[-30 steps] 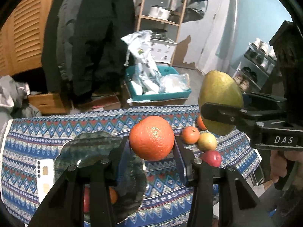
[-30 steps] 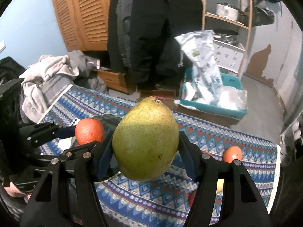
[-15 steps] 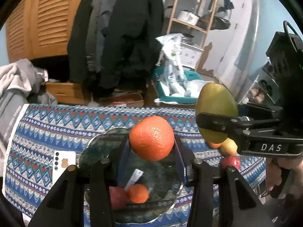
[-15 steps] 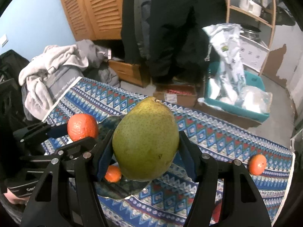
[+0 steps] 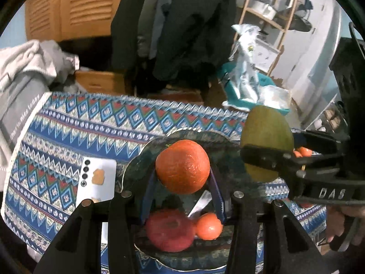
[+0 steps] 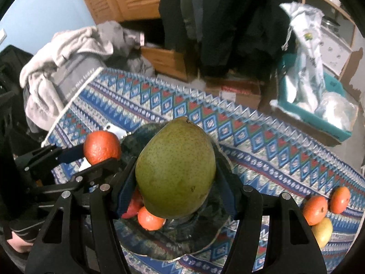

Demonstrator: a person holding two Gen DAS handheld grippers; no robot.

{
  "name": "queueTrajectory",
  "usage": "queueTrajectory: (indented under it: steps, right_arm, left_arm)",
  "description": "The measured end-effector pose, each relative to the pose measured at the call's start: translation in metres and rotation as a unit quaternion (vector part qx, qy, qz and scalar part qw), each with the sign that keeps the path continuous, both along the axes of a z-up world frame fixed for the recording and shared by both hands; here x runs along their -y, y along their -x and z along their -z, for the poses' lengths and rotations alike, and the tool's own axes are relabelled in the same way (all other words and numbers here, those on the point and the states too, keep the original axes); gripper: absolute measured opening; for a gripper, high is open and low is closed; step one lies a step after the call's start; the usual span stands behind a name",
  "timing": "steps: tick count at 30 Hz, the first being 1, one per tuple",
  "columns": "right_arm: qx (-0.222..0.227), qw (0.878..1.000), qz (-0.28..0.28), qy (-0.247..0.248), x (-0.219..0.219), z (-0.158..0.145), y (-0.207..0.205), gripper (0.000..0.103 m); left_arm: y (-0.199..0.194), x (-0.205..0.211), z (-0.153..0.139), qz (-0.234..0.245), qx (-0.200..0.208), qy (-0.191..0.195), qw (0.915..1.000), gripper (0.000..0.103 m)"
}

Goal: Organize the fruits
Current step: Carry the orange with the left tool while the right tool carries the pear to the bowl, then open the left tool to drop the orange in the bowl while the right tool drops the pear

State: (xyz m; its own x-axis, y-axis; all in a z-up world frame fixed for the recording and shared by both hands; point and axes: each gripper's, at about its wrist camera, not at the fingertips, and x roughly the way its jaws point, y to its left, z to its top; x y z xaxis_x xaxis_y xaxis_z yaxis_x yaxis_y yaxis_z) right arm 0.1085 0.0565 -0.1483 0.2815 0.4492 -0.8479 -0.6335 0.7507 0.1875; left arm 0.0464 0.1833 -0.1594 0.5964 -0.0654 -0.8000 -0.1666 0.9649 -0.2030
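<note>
Fruit sorting over desk w/ blue-red zigzag-patterned cloth (image 5: 68, 123).

L gripper (image 5: 182, 178): fingers clamped on round bumpy-skinned orange (image 5: 182, 176), held in air above dark green mottled glass plate (image 5: 228, 159). Same orange seen from R wrist view at left (image 6: 102, 147), pinched betw. black fingers, just beside plate's left rim.

R gripper (image 6: 175, 171): fingers clamped on big green speckled pear (image 6: 175, 169), stem end pointing away, also above plate (image 6: 178, 235). From L wrist view pear (image 5: 265, 134) sits at right, over plate's right rim, gripped by black tool marked "DAS"; hand (image 5: 342, 223) holds its grip at lower right.

On plate, near-side part: round red apple (image 5: 170, 229) touching small smooth orange tangerine (image 5: 208, 226); thin white strip (image 5: 200, 203) lying just behind them. R view shows same pair partly hidden under pear: tangerine (image 6: 149, 220), apple edge (image 6: 134, 203).

Flat white phone w/ row of dark camera lenses (image 5: 97, 182) face-down on cloth, just beside plate's left rim.

Near desk's right edge, well apart from plate: two orange-red round fruits (image 6: 316, 209) (image 6: 340, 199) touching, plus yellowish apple (image 6: 322, 231) touching nearer one.

Beyond desk's far edge: grey-white heap of clothes (image 6: 68, 52) off left corner, teal plastic bin w/ bags (image 6: 319, 114) on floor off right side, dark coats (image 5: 182, 22) hanging by louvred wooden doors (image 5: 68, 6).
</note>
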Motion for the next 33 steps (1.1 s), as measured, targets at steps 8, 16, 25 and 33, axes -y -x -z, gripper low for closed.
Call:
queueTrajectory:
  steps: [8, 16, 25, 33]
  right_arm:
    - [-0.040, 0.999, -0.009, 0.031, -0.011, 0.045, -0.001, 0.065]
    - [-0.072, 0.997, -0.004, 0.041, -0.012, 0.072, -0.005, 0.065]
    - [-0.098, 0.994, 0.001, 0.045, -0.007, 0.090, -0.010, 0.065]
    - [-0.098, 0.995, 0.008, 0.033, -0.002, 0.087, -0.014, 0.067]
  left_arm:
    - [-0.005, -0.010, 0.035, -0.013, -0.046, -0.001, 0.9989, 0.046]
    - [-0.008, -0.010, 0.059, -0.013, -0.082, 0.004, 0.9965, 0.046]
    - [-0.011, -0.006, 0.072, -0.012, -0.105, 0.004, 0.9944, 0.046]
    - [-0.013, -0.003, 0.080, -0.010, -0.125, 0.009, 0.9921, 0.049]
